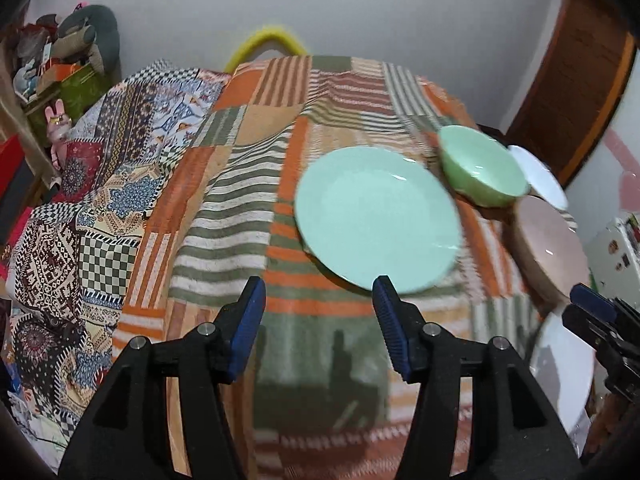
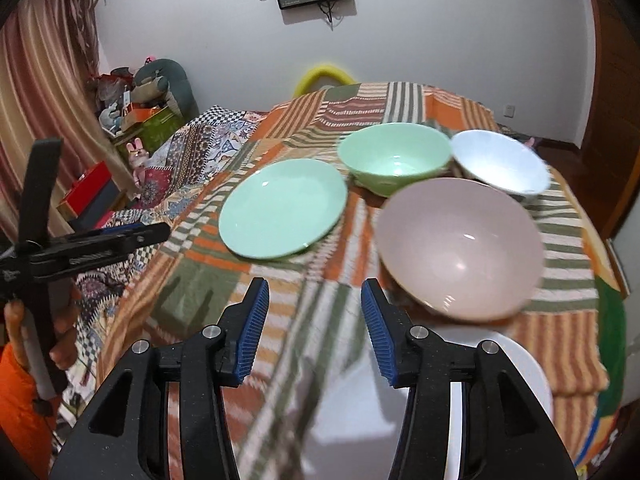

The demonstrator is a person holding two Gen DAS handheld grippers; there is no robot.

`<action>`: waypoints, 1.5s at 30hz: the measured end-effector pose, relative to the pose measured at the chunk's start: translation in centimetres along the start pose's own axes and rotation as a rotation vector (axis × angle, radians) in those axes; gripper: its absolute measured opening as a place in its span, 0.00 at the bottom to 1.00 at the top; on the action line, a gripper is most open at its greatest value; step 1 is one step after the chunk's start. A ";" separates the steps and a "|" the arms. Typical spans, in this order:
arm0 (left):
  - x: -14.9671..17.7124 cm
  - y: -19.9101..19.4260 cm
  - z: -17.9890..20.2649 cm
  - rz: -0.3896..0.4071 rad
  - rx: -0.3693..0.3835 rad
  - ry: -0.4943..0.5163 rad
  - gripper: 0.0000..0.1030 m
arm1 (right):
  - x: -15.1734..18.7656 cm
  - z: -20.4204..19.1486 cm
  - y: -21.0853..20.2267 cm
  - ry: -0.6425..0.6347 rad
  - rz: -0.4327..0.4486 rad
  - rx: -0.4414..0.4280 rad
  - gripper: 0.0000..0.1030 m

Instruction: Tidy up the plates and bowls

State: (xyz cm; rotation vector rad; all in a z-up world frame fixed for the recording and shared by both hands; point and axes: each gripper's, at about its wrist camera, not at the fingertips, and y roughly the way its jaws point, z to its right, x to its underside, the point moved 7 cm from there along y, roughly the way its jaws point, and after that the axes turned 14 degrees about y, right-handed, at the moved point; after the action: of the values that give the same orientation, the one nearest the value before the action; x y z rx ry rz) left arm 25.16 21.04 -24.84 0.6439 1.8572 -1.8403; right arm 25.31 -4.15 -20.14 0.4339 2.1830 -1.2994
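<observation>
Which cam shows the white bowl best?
Right wrist. The white bowl appears whole there, rim and inside visible, behind the pink bowl and beside the green bowl. The left wrist view catches only a blurred sliver of it at the right, mostly hidden behind the green bowl.

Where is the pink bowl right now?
In the right wrist view the pink bowl sits on the striped blanket, right of centre, just ahead of the open right gripper, in front of the green bowl and white bowl.
</observation>
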 end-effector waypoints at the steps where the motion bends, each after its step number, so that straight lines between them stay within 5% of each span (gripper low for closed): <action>1: -0.2 0.9 -0.5 -0.008 0.011 -0.008 0.54 | -0.2 -0.2 0.7 0.008 -0.009 -0.004 0.43; 6: -0.9 5.0 -2.1 -0.047 0.049 -0.035 0.52 | -1.8 -1.1 4.0 0.024 -0.024 0.010 0.43; 11: -2.0 8.6 -2.9 -0.070 0.108 -0.050 0.33 | -2.9 -1.3 6.9 0.037 -0.058 0.034 0.38; 13: -2.3 9.9 -3.1 -0.078 0.120 -0.054 0.30 | -3.1 -1.4 8.2 0.023 -0.081 0.060 0.30; 17: -2.8 11.6 -2.9 -0.082 0.124 -0.033 0.25 | -3.3 -1.3 10.0 -0.008 -0.085 0.130 0.30; 26: -2.1 11.2 -3.2 -0.083 0.085 0.018 0.20 | -2.6 -0.8 12.0 0.036 -0.150 0.147 0.30; 37: 2.5 7.8 -5.3 -0.114 0.167 -0.045 0.19 | -1.8 -2.7 12.9 0.008 -0.227 0.062 0.30; 45: 1.5 8.7 -5.9 -0.120 0.121 -0.035 0.19 | -1.9 -3.6 15.2 0.000 -0.272 0.059 0.25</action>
State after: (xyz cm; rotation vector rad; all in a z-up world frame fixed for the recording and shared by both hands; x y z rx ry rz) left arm 29.35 27.01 -32.52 0.5472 1.8087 -2.0403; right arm 33.84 6.27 -28.26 0.1616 2.2668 -1.5080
